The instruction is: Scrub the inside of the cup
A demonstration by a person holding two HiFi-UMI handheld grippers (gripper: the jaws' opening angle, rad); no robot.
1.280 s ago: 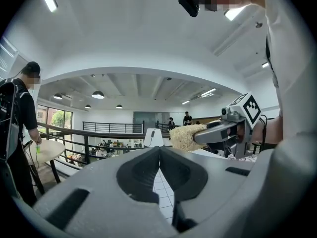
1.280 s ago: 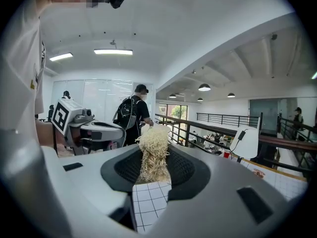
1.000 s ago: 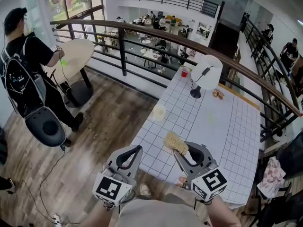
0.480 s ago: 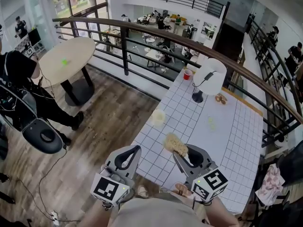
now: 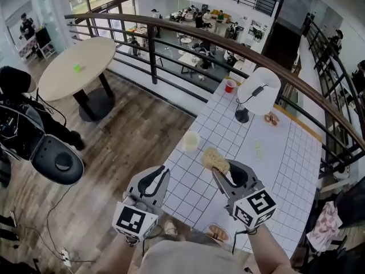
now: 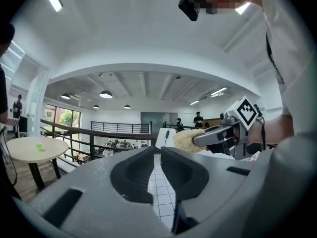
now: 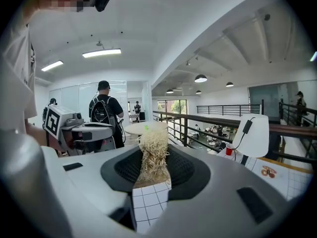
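Observation:
A pale cup [image 5: 191, 140] stands on the white gridded table [image 5: 285, 170] near its left edge. My right gripper [image 5: 223, 170] is shut on a straw-coloured scrubber [image 5: 215, 160] that hovers just short of the cup and to its right. In the right gripper view the scrubber [image 7: 153, 155] sticks up between the jaws of the right gripper [image 7: 152, 180]. My left gripper [image 5: 164, 171] hangs over the table's near left corner, below the cup. Its jaws have just been opening to a narrow slit, and the left gripper [image 6: 157, 150] has nothing between them. Neither gripper view shows the cup.
A white lamp [image 5: 259, 90], a red cup [image 5: 230, 85] and a pair of pastries [image 5: 271, 119] sit at the table's far end. A railing [image 5: 171, 30] runs behind it. A round table [image 5: 77, 67] and black chair [image 5: 57, 161] stand on the wooden floor at left.
Both grippers have moved forward over the table, bringing the scrubber closer to the cup. The person at the left has largely passed out of view.

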